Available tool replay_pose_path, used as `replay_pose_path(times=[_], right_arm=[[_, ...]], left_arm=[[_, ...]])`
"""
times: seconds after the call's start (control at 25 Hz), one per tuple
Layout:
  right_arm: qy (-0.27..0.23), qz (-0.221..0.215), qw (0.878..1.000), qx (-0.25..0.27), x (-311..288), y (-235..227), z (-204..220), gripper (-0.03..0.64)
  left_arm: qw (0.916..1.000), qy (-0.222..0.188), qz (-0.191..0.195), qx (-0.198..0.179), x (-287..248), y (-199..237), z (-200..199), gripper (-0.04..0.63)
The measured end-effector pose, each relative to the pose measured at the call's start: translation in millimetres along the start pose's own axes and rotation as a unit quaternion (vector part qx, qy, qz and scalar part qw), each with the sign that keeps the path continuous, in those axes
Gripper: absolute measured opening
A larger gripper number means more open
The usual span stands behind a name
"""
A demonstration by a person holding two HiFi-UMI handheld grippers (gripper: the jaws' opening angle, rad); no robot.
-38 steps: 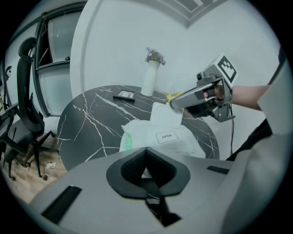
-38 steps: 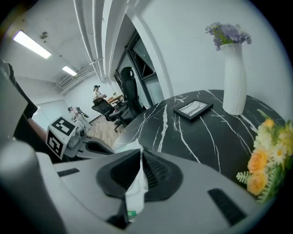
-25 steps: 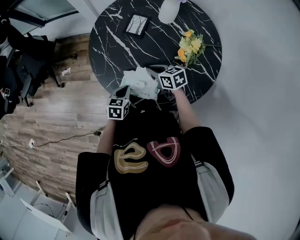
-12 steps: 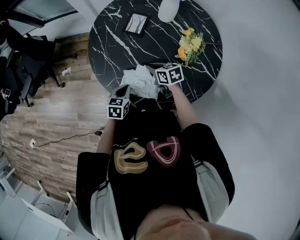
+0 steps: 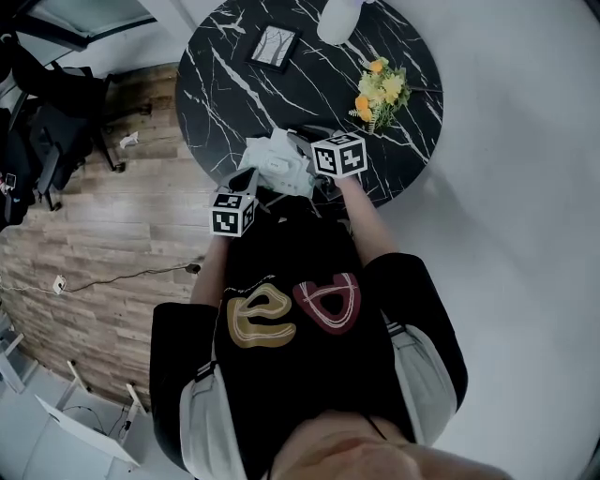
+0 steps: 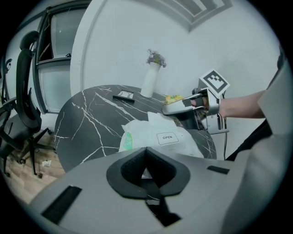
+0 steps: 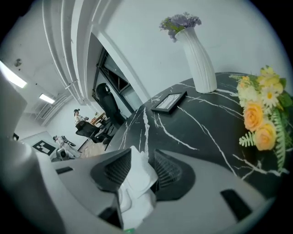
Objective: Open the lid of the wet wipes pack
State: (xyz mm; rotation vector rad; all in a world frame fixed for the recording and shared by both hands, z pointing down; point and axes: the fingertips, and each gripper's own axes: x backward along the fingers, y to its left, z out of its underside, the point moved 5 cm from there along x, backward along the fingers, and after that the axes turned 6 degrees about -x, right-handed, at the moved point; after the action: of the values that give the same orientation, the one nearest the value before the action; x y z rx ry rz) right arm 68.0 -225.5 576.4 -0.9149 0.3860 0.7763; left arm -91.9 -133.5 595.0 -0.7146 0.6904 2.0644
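Observation:
The white wet wipes pack lies crumpled near the front edge of the black marble table. In the left gripper view its top carries an "OPEN" label. My left gripper is shut on the pack's near edge, and a sliver of white shows between its pads. My right gripper has just been opening its jaws. A white flap from the pack stands loosely between its pads, with a gap on the right side. From the left gripper view, the right gripper hovers over the pack's far end.
At the table's far edge stands a white vase, with a picture frame to its left. A bunch of yellow flowers lies at the right. A black office chair stands on the wooden floor to the left.
The right gripper's marker cube has shifted slightly left and rolled a little. The pack has stayed in place, and so has the left gripper.

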Motion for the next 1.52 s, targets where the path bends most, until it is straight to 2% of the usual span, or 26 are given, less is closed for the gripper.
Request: replay_pose_path(times=[0.12,0.28,0.44,0.8,1.08,1.24,1.36,1.52], right_arm=[[-0.035,0.008,0.999,0.002,13,1,-8,0.18],[-0.074,0.029,0.996,0.031,37,5,-18,0.213],[-0.098,0.03,0.994,0.047,57,14,-18,0.222],[-0.147,0.05,0.985,0.077,87,41,-6,0.23],[-0.164,0.073,0.978,0.107,97,62,10,0.23],[-0.171,0.083,0.975,0.116,99,68,14,0.229],[-0.189,0.092,0.97,0.124,103,72,15,0.173],[-0.191,0.098,0.968,0.133,106,75,18,0.145]], left_arm=[[1.0,-0.001,0.001,0.0,1,-1,-1,0.017],[0.9998,0.005,-0.01,-0.018,1,-2,-3,0.017],[0.9994,0.003,-0.018,-0.03,2,-1,-7,0.018],[0.9958,-0.088,-0.015,0.024,30,-2,-38,0.018],[0.9898,-0.142,-0.002,0.012,53,-16,-61,0.018],[0.9841,-0.176,0.016,0.019,62,-21,-81,0.018],[0.9814,-0.191,0.014,0.015,66,-22,-88,0.018],[0.9811,-0.193,0.012,0.01,67,-25,-88,0.018]])
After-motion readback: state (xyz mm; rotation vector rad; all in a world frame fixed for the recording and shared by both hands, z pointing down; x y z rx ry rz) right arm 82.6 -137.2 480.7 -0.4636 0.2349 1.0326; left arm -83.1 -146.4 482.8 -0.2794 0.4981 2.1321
